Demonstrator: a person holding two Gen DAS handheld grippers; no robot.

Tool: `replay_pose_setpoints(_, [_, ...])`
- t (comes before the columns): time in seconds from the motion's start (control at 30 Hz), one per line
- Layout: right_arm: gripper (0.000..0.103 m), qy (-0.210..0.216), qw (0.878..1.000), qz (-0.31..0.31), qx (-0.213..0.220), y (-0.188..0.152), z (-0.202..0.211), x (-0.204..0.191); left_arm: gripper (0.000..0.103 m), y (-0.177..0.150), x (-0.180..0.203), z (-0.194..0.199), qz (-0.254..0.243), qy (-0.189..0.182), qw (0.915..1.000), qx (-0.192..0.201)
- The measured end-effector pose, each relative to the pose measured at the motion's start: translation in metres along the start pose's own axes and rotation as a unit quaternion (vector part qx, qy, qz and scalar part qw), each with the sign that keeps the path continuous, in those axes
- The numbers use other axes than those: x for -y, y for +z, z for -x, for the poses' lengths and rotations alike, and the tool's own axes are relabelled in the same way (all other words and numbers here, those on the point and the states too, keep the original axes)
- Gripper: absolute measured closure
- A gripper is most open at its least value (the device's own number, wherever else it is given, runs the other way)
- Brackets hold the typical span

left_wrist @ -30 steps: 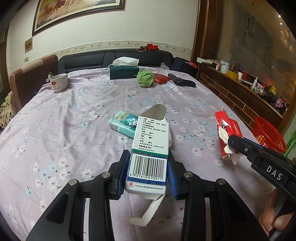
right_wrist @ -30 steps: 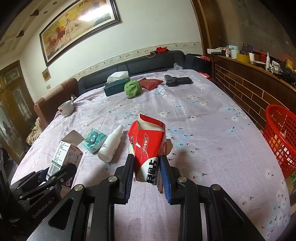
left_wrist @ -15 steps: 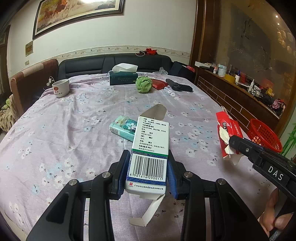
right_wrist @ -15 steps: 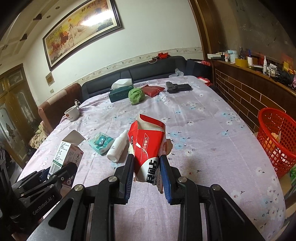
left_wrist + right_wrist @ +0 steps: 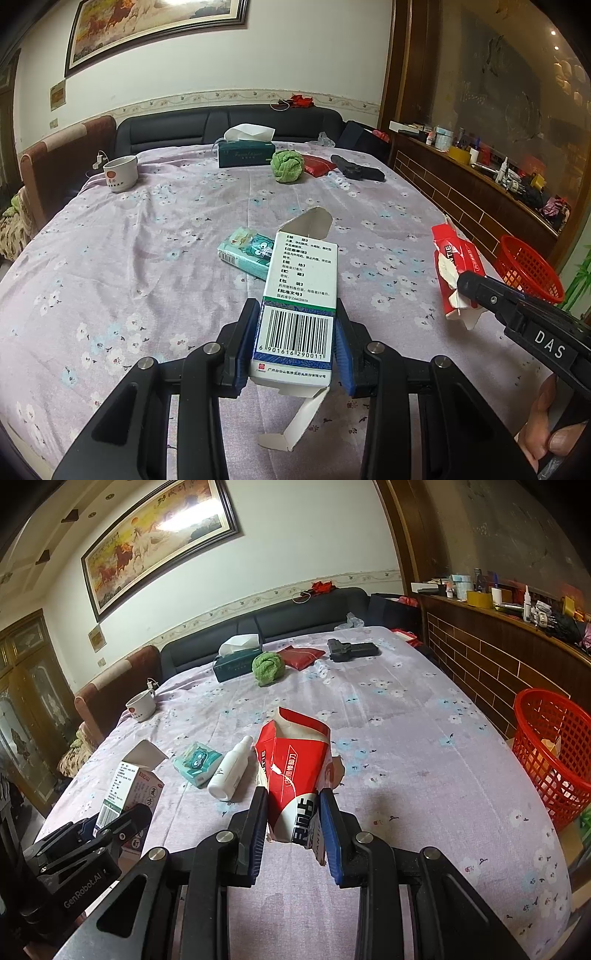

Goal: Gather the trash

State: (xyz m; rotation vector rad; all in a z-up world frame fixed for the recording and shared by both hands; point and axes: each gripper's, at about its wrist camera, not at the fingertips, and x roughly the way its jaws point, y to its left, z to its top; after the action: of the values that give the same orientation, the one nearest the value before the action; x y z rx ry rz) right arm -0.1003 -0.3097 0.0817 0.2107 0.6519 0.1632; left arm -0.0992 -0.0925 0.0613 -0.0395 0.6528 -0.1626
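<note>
Above the near end of the floral lilac tablecloth (image 5: 147, 236), the left gripper (image 5: 295, 341) is closed on a white cardboard medicine box with a barcode and green stripe (image 5: 301, 291); the blue pads (image 5: 245, 341) are pressed against both side faces and the box is carried clear of the cloth, both end flaps hanging open. The right gripper (image 5: 293, 819) is clamped on a torn red-and-white paper carton (image 5: 295, 771), its ragged open mouth pointed away from the camera; in the left wrist view the same carton (image 5: 452, 258) is seen at the tip of the right gripper (image 5: 469, 291), and fingers of the person's hand (image 5: 546, 432) are seen on that tool at the lower right edge. On the cloth just beyond the held items, a small teal tissue packet with a cartoon print (image 5: 197, 762) is laid beside a white plastic spray bottle on its side (image 5: 231, 770); whether the two touch cannot be told. Further back, near the dark sofa, a white mug with a red logo (image 5: 121, 172), a dark green tissue box (image 5: 245, 153), a balled green cloth (image 5: 286, 167), a red pouch (image 5: 301, 656) and a black pistol-shaped object (image 5: 351, 650) are set out. A red plastic mesh basket (image 5: 554, 753) is placed off the right edge of the table, below its level, with some contents faintly visible inside.
</note>
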Motion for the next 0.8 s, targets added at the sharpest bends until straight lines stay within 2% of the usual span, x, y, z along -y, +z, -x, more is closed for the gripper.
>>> replay_pose_setpoints(0.8, [0.073,0.001,1.000,-0.004,-0.004,-0.0009,-0.0029,0.0020,0.067,-0.0006,0.0065,-0.0044,-0.006,-0.004,1.0000,-0.006])
